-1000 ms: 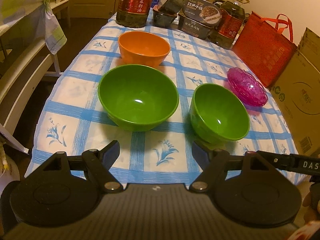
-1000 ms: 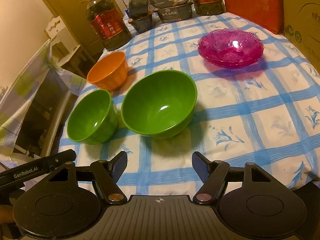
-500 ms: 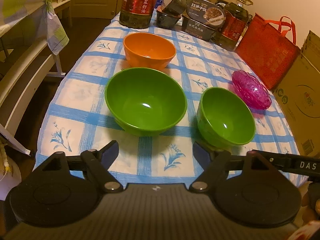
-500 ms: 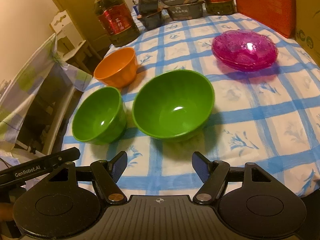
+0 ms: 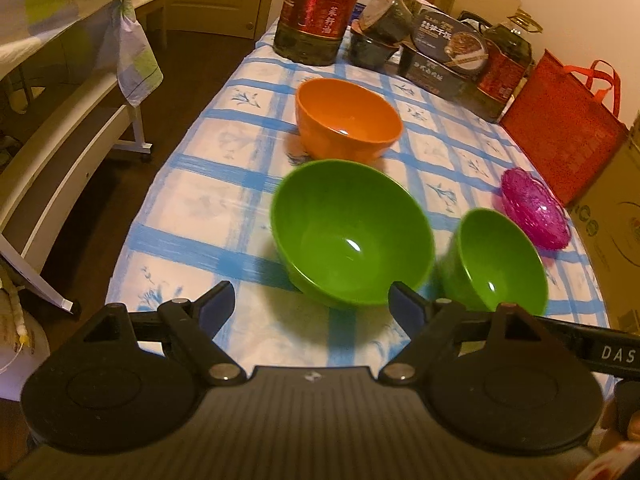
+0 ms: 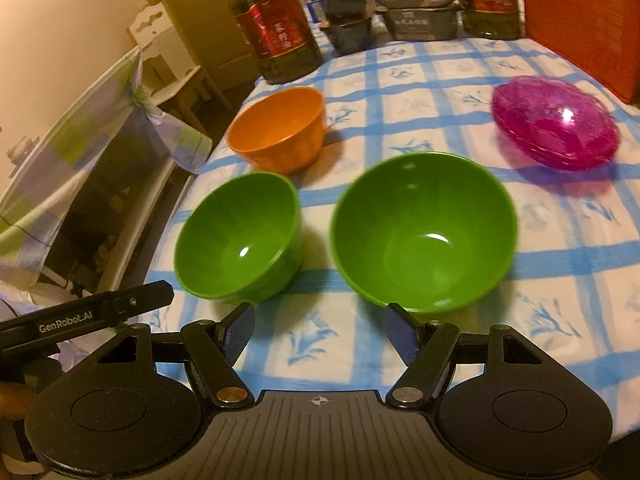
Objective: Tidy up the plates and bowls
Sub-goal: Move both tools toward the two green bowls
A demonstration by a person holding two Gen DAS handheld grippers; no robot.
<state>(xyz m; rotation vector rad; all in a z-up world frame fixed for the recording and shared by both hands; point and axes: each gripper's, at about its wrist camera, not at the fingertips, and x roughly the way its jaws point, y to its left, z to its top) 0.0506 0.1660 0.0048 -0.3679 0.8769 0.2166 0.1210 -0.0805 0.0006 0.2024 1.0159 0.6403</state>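
Note:
A large green bowl (image 5: 352, 232) (image 6: 424, 232) stands on the blue-checked tablecloth (image 5: 200, 208). A small green bowl (image 5: 500, 260) (image 6: 240, 236) stands beside it. An orange bowl (image 5: 348, 120) (image 6: 280, 128) sits farther back. A stack of pink glass plates (image 5: 536, 208) (image 6: 556, 128) lies toward the red bag. My left gripper (image 5: 312, 308) is open and empty, just short of the large green bowl. My right gripper (image 6: 320, 328) is open and empty, in front of the gap between the two green bowls.
Oil bottles (image 5: 320, 8), food boxes (image 5: 448, 52) and dark cups stand at the table's far end. A red bag (image 5: 564, 132) and a cardboard box (image 5: 616, 216) flank one side. A white shelf unit with a cloth (image 6: 80, 168) stands beside the table's other edge.
Both grippers have shifted sideways and a little forward; the bowls now sit further right in each view. Nothing on the table has moved.

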